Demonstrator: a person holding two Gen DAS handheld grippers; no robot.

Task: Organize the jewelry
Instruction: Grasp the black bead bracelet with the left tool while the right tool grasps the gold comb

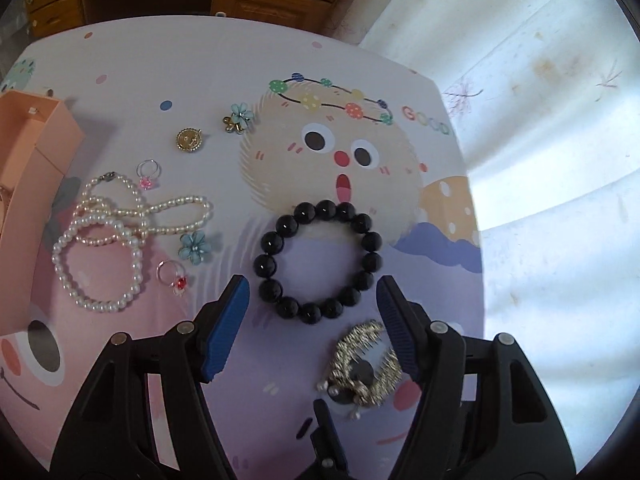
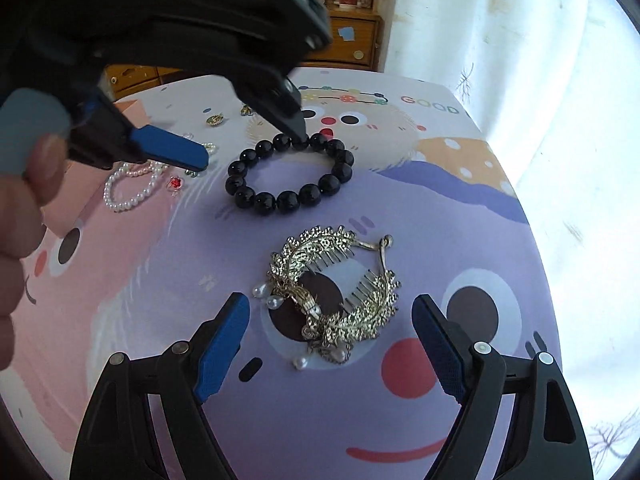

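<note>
The left tool [image 1: 312,292] is hanging over the worktop [image 1: 200,64] with its blue fingers [image 1: 224,328] standing apart and clamping nothing. The black bead bracelet [image 1: 318,262] is lying flat just beyond and between those fingers; its near beads are sitting in the gap between the fingertips, and whether either pad is touching a bead cannot be told. From the right wrist view the left tool [image 2: 252,148] is reaching in from the upper left, one tip sitting at the bracelet's [image 2: 290,174] far beads and the other hanging to the bracelet's left.

The right tool [image 2: 330,316] is also standing wide apart and empty. The gold hair comb [image 2: 336,292], with its pearl drops, is lying on the worktop [image 2: 460,208] between and just beyond its fingertips, apart from both pads. The comb is resting nearer than the bracelet, close to it without touching.

To the left, the pearl strands [image 1: 116,240] are lying tangled beside a pink box [image 1: 32,168]. Two small rings, one with a pink stone [image 1: 147,174] and one with a red stone [image 1: 176,276], two blue flower pieces [image 1: 240,117] and a gold round pendant [image 1: 189,140] are lying scattered around them.
</note>
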